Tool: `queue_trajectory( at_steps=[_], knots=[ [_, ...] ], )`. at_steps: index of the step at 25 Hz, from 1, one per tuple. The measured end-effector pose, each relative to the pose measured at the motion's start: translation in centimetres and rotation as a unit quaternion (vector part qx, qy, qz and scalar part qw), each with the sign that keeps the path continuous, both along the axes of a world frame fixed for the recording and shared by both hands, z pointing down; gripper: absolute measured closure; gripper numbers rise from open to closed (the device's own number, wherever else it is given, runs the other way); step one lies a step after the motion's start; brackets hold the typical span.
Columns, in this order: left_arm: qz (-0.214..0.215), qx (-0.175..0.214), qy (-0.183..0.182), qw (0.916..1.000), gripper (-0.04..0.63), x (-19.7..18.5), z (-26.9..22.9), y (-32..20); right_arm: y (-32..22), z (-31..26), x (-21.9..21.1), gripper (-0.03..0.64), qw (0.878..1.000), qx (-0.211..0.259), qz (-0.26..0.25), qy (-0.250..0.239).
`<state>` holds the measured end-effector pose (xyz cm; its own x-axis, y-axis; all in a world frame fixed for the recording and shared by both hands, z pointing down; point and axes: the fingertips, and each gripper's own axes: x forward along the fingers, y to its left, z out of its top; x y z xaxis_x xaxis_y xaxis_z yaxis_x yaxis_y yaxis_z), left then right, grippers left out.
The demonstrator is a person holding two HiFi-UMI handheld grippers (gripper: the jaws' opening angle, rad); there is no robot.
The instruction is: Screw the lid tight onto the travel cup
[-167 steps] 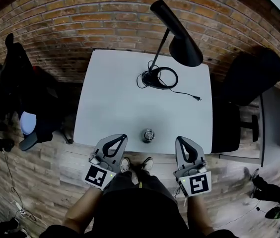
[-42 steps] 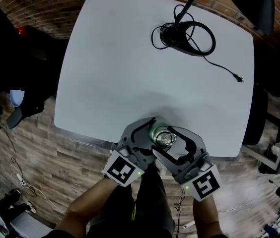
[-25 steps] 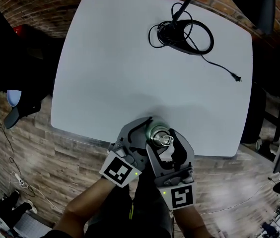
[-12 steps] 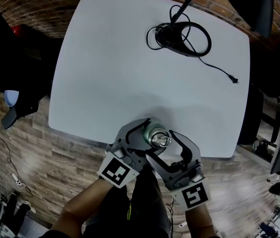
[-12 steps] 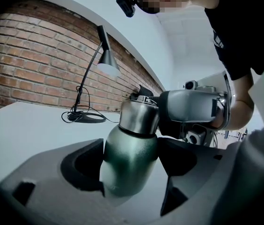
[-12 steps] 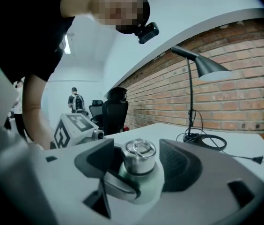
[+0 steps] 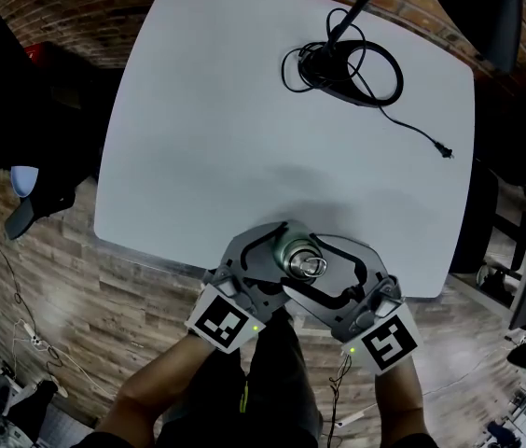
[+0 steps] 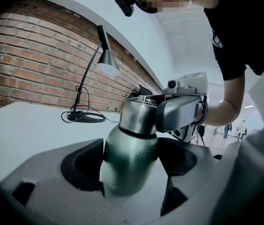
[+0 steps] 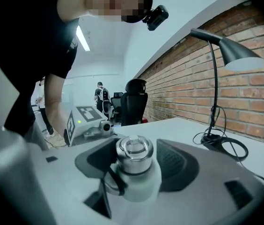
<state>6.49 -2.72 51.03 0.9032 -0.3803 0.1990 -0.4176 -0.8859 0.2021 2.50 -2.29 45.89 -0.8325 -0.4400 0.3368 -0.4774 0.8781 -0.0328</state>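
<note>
A metal travel cup (image 7: 293, 250) with a greenish body stands at the near edge of the white table (image 7: 244, 110). Its steel lid (image 7: 308, 266) with a ring handle sits on top. My left gripper (image 7: 284, 255) is shut on the cup's body (image 8: 129, 158), with both pads pressed against it. My right gripper (image 7: 310, 271) comes in from the right at lid height. The lid (image 9: 134, 153) stands between its jaws, which are spread wide, and a gap shows beside the lid on the right. In the left gripper view one right finger (image 8: 181, 111) lies alongside the lid (image 8: 139, 118).
A black desk lamp has its base and coiled cord (image 7: 342, 63) at the table's far side, and its plug (image 7: 445, 152) trails to the right. A brick wall runs behind. A black office chair (image 9: 134, 102) stands off the table. The table's front edge is right beneath the cup.
My right gripper has swung round the lid, its marker cube moving from below the cup out to the right, and its jaws have spread. The cup and left gripper have stayed in place.
</note>
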Motion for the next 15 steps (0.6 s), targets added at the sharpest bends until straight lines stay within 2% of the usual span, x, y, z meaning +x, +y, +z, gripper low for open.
queue_trajectory(
  at_steps=[4,9,12,15],
  knots=[
    [0.000,-0.001,-0.002,1.0000,0.249,-0.08,0.08,0.08,0.17,0.31,-0.03,0.359,1.000,0.002,0.015,0.000],
    [-0.003,0.002,0.001,1.0000,0.249,-0.10,0.03,0.05,-0.24,-0.01,0.18,0.360,0.995,0.023,0.099,-0.014],
    [-0.006,0.002,0.003,1.0000,0.249,-0.13,0.03,0.00,-0.62,-0.24,0.32,0.360,0.983,0.038,0.175,-0.027],
    [-0.007,0.002,0.001,1.0000,0.249,-0.13,0.04,0.10,-0.71,-0.36,0.77,0.360,0.963,0.046,0.263,-0.039]
  ],
)
